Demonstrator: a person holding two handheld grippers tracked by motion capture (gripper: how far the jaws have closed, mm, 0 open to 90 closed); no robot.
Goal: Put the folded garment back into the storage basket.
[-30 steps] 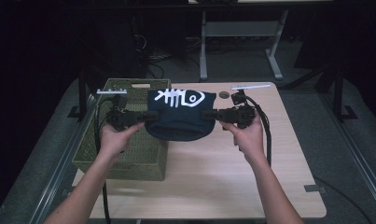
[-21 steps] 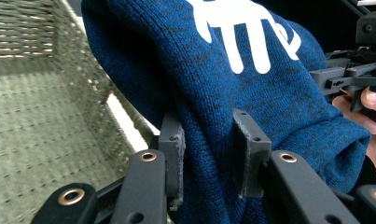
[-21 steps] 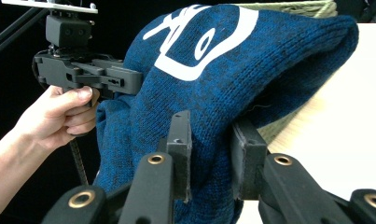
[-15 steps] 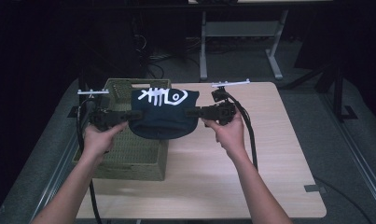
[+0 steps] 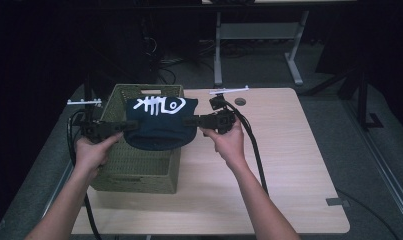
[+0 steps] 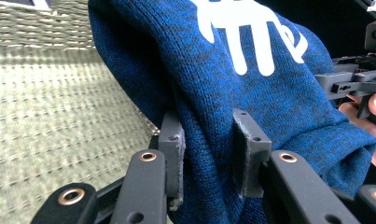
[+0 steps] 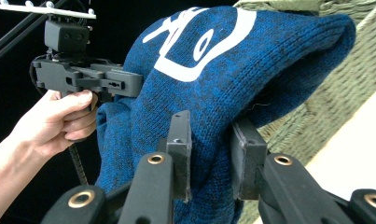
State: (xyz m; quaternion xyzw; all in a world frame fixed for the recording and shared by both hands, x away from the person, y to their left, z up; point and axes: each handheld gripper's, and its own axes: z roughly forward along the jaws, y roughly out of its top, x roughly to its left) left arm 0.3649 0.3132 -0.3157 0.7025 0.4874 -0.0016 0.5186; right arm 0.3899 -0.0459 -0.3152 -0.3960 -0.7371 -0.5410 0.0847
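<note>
Two tongs point(image 5: 131, 125) point(image 5: 189, 121) clamping one blue beanie point(image 5: 161, 122) above one basket point(image 5: 139, 167).

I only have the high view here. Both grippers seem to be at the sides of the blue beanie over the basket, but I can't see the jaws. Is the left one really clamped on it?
Observer: Yes. In the left gripper view, the left gripper has a thick fold of the blue beanie squeezed between its two pads.
Operator: And the right one?
Observer: Same. The right gripper pinches a bunched fold of the knit between its pads.
Operator: Is the beanie touching the basket?
Observer: Hard to tell. In the right gripper view the beanie's far end overlaps the woven basket rim, but contact is unclear.
</note>
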